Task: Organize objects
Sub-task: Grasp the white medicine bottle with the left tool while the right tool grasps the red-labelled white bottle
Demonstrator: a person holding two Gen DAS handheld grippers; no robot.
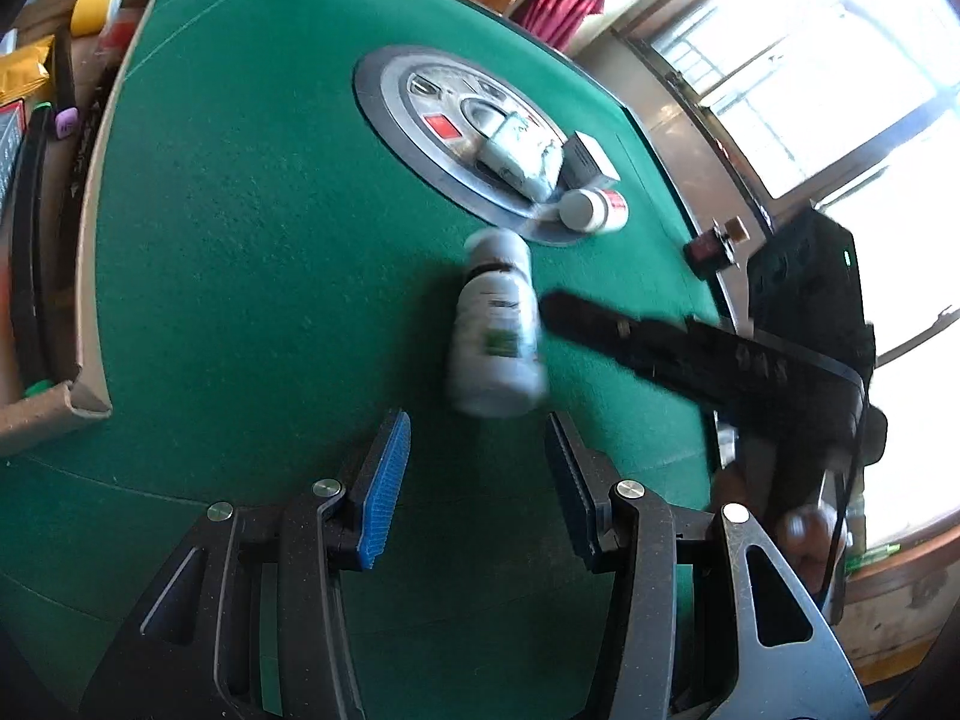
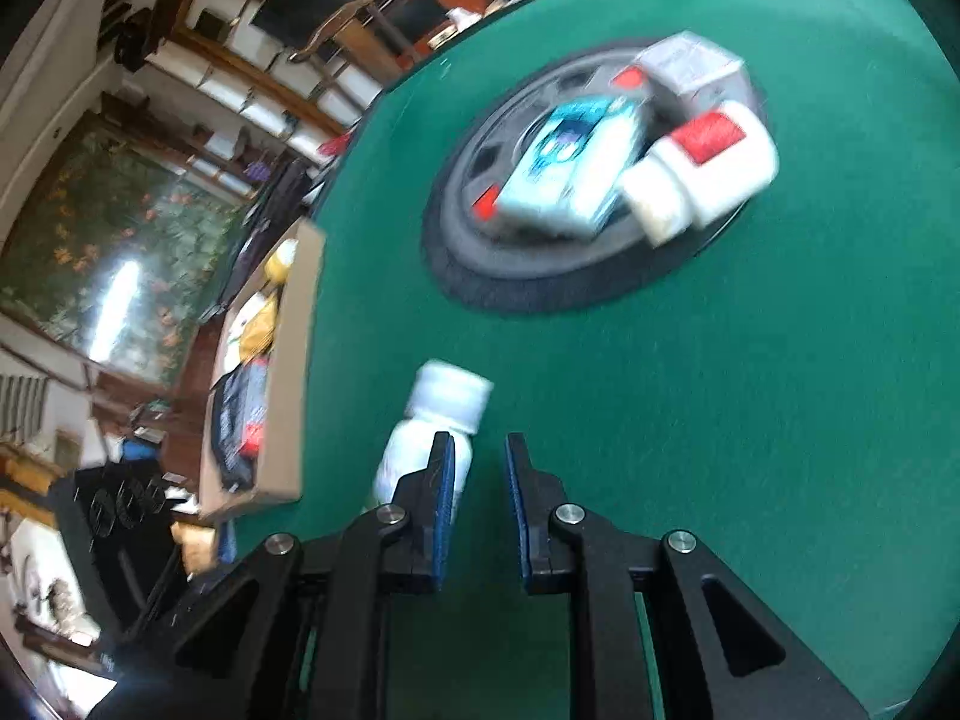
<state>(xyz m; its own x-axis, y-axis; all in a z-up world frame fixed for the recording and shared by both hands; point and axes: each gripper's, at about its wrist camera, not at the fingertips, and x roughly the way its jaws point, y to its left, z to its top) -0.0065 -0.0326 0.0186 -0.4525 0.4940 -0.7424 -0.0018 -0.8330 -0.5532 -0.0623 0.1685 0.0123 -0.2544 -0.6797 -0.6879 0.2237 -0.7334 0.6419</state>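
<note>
A white pill bottle (image 1: 495, 330) with a green label lies on its side on the green felt table (image 1: 240, 240). My left gripper (image 1: 477, 441) is open just short of the bottle's base, with nothing between its blue pads (image 1: 384, 480). The right gripper (image 1: 600, 330) reaches in from the right, its tip beside the bottle's shoulder. In the right wrist view the same bottle (image 2: 444, 402) lies left of my right gripper (image 2: 480, 444) and is partly hidden by the left finger. These jaws are shut to a thin gap and hold nothing.
The table's round centre panel (image 1: 396, 120) bears a white-and-blue packet (image 1: 522, 156), a white box (image 1: 594, 159) and a small red-labelled bottle (image 1: 594, 210). A cardboard box (image 1: 90, 240) of mixed items stands at the left edge. A small dark object (image 1: 714, 246) sits near the right rim.
</note>
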